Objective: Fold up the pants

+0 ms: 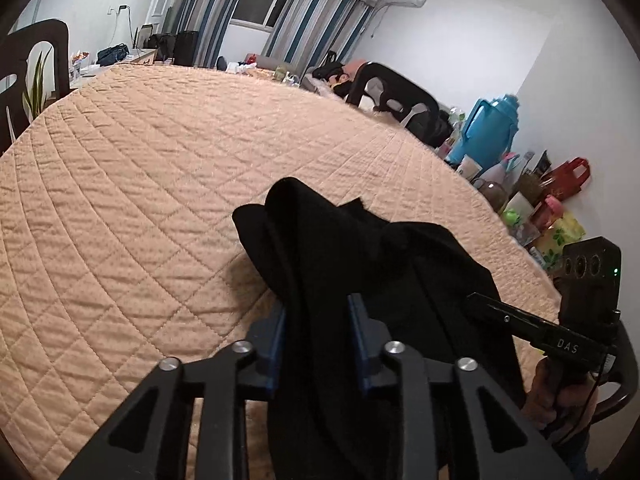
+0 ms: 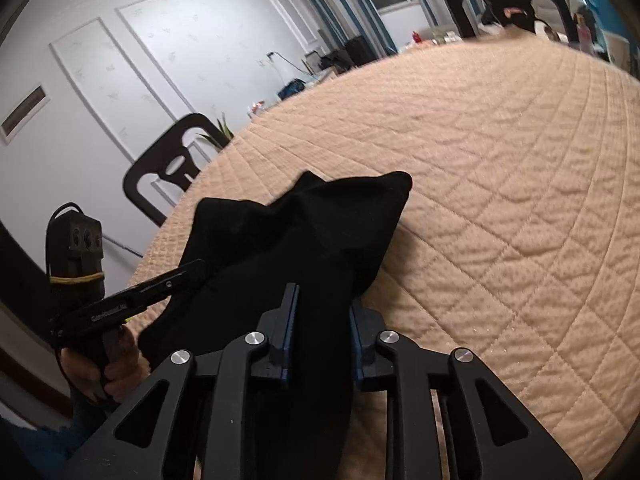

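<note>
Black pants (image 1: 360, 248) hang bunched just above the peach quilted table cover (image 1: 140, 180), near its front edge. In the left wrist view my left gripper (image 1: 318, 316) is shut on a thick fold of the cloth, which fills the gap between its blue pads (image 1: 278, 340). To the right, my right gripper (image 1: 474, 302) reaches into the same bundle, held by a hand (image 1: 560, 396). In the right wrist view the pants (image 2: 304, 224) fill my right gripper (image 2: 324, 304), shut on another fold. My left gripper (image 2: 198, 270) bites the cloth's left edge.
A blue thermos jug (image 1: 488, 136), bags and small bottles crowd the table's right edge. Dark chairs stand at the left (image 1: 36, 60) and the far side (image 1: 392, 92). The quilted cover (image 2: 500, 160) stretches away beyond the pants. Two more chairs (image 2: 172, 168) (image 2: 508, 4) border it.
</note>
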`<state>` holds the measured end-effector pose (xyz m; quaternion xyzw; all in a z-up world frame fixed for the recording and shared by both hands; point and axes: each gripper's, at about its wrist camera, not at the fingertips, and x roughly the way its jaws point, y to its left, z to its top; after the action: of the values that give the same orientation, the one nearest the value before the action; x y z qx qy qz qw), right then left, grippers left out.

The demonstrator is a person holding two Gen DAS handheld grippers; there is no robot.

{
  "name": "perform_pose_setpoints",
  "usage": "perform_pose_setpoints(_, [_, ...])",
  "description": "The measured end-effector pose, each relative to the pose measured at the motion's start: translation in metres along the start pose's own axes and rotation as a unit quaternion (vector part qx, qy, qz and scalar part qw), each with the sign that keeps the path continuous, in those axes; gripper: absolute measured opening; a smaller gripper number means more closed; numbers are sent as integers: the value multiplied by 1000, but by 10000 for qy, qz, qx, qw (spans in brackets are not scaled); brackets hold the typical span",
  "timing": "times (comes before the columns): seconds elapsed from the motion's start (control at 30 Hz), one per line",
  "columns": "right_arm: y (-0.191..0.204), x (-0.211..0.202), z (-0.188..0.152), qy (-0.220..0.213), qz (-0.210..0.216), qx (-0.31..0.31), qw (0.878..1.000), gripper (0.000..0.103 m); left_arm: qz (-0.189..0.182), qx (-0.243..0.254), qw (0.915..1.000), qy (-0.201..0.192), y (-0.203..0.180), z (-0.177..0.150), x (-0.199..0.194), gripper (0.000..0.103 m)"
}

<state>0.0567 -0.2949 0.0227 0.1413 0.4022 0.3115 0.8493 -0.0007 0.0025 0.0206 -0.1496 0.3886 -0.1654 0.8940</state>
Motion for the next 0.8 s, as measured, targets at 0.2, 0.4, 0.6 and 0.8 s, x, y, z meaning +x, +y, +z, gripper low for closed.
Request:
perform_pose_setpoints(0.2, [15,-7,19,-144,182,-250,9994,18,-35,155,9997,-173,-3,19,-11,24])
perform_pose_setpoints(0.4, [30,7,50,-212,231,-517,9982,18,125,316,9989,-327,5,53,-11,24])
perform_pose_setpoints(0.6, [40,45,86,-103,196,-714,9972,18,418,421,9974,-398,20,92,3,24])
perform_pose_setpoints(0.8, [43,89,128,24,188,-898,9958,18,603,383,9966,-406,45,127,22,24])
